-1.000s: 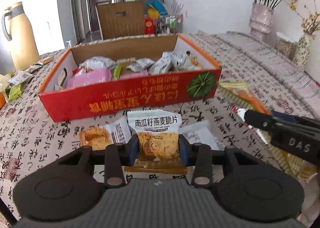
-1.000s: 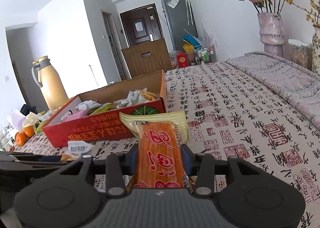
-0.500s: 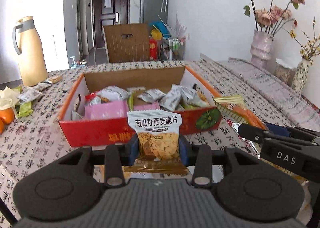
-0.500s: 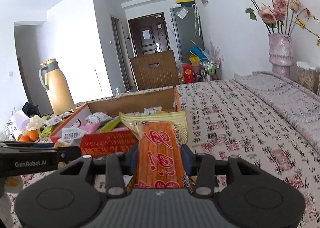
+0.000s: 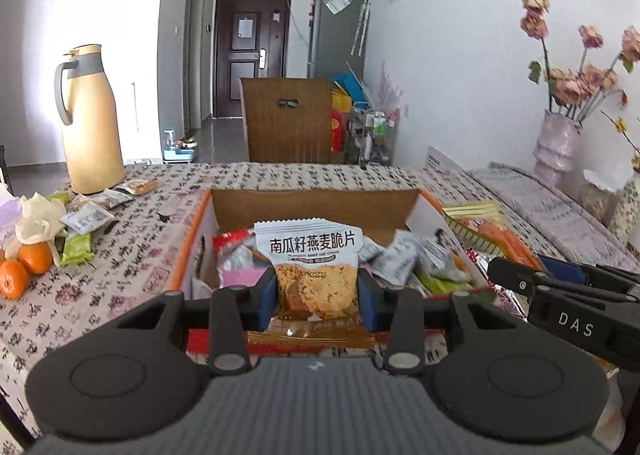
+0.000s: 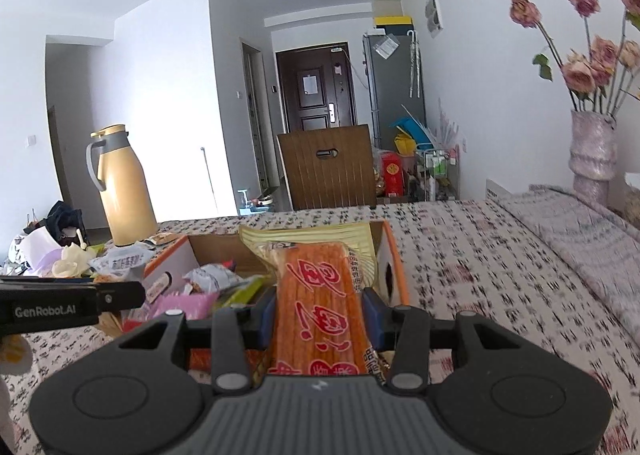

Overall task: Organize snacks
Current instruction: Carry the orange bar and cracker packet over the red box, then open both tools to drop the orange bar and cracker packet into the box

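Observation:
My left gripper (image 5: 318,295) is shut on a white and gold oat crisp packet (image 5: 310,251), held above the near edge of the red cardboard snack box (image 5: 312,201). The box holds several snack packets. My right gripper (image 6: 318,313) is shut on a long orange spicy strip packet (image 6: 316,295), held over the right end of the same box (image 6: 394,267). The orange packet and right gripper also show at the right of the left wrist view (image 5: 500,239).
A tan thermos jug (image 5: 90,123) stands at the back left, with loose snack packets (image 5: 86,215) and oranges (image 5: 24,267) near it. A flower vase (image 5: 556,147) stands at the right. A wooden chair back (image 5: 288,121) is beyond the table.
Both grippers have risen from the table and moved forward with their packets, so the box is now just below and ahead. The loose packets on the cloth have dropped out of sight.

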`<state>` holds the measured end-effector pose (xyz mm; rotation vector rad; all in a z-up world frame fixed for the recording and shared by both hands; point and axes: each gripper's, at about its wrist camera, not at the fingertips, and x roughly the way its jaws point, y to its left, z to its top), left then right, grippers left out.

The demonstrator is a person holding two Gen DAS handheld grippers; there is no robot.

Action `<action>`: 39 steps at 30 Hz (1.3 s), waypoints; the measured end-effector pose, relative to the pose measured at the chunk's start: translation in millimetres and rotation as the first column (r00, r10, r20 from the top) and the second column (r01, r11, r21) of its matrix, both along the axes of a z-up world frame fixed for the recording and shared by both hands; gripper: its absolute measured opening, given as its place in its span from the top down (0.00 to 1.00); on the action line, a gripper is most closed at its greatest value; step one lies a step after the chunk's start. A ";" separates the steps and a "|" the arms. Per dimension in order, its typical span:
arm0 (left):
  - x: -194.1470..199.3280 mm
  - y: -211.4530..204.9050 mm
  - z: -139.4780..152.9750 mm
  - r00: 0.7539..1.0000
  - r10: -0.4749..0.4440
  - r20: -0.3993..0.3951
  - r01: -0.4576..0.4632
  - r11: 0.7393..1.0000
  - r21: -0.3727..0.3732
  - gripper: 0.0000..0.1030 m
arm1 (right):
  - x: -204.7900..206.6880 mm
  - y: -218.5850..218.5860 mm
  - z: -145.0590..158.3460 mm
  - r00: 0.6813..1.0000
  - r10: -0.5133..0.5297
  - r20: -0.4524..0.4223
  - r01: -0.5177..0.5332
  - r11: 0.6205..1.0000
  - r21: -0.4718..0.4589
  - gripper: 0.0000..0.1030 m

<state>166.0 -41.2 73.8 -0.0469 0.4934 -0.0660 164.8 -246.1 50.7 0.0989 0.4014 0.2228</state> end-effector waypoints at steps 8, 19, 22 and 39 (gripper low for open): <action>28.3 15.0 11.6 0.999 0.019 0.028 -0.019 1.000 -0.008 0.60 | 33.3 25.7 7.1 1.000 0.022 0.018 -0.022 1.000 -0.022 0.58; 75.0 28.1 13.7 0.997 0.072 0.036 -0.070 0.997 -0.043 0.60 | 83.0 51.4 10.7 0.999 0.012 0.036 -0.011 1.000 -0.027 0.58; 86.3 30.9 10.7 0.994 0.099 0.043 -0.097 0.994 -0.047 0.60 | 94.1 54.7 5.9 0.999 0.000 0.040 0.001 1.000 -0.017 0.58; 107.7 39.6 -33.4 0.996 0.090 -0.009 -0.090 0.995 -0.034 0.59 | 110.3 61.3 -30.9 1.000 0.019 -0.010 -0.020 0.997 -0.078 0.57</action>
